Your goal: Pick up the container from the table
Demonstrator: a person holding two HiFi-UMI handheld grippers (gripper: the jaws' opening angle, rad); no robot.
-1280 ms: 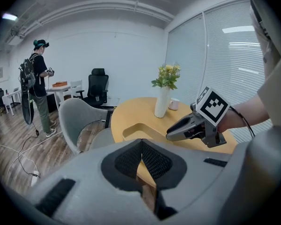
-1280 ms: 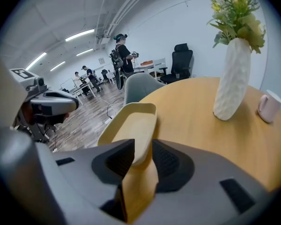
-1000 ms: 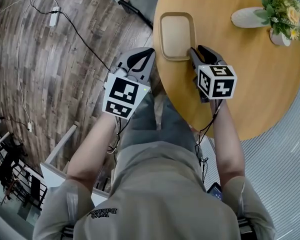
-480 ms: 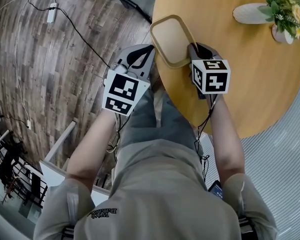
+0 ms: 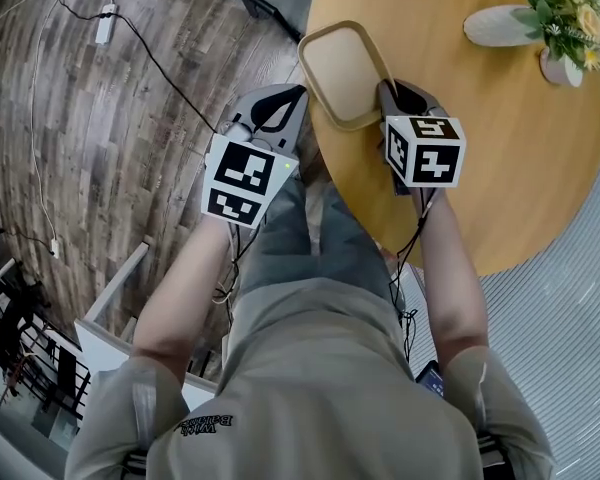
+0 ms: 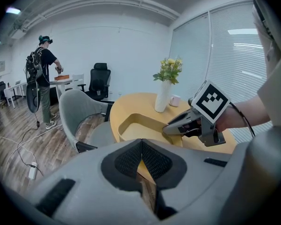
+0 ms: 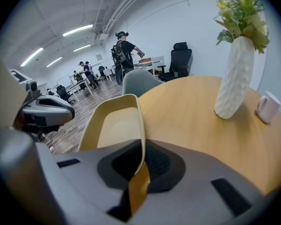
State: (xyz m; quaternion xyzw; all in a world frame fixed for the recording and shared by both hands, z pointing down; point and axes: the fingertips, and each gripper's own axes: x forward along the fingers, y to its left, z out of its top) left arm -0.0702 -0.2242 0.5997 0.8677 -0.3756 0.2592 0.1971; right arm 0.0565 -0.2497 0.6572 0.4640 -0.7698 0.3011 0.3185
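Slippage at the table edge is the main risk. The tan container sits tipped up at the table's near-left rim, part of it out over the wooden floor, and it appears to be held by one side wall only. If that single thin wall slides through the grip, or the tray swings under its own weight, it probably drops to the floor rather than back onto the tabletop. A sharp sideways pull could have the same result. The vase stands well apart and looks safe. The right forearm reaches forward over the table with the right gripper angled toward the container's right wall. The left forearm is held out over the floor, and the left gripper stays just beside the container without touching it. Its jaws are pressed together on nothing. The right gripper's pads are clamped on the container's rim, which stands edge-on between them.
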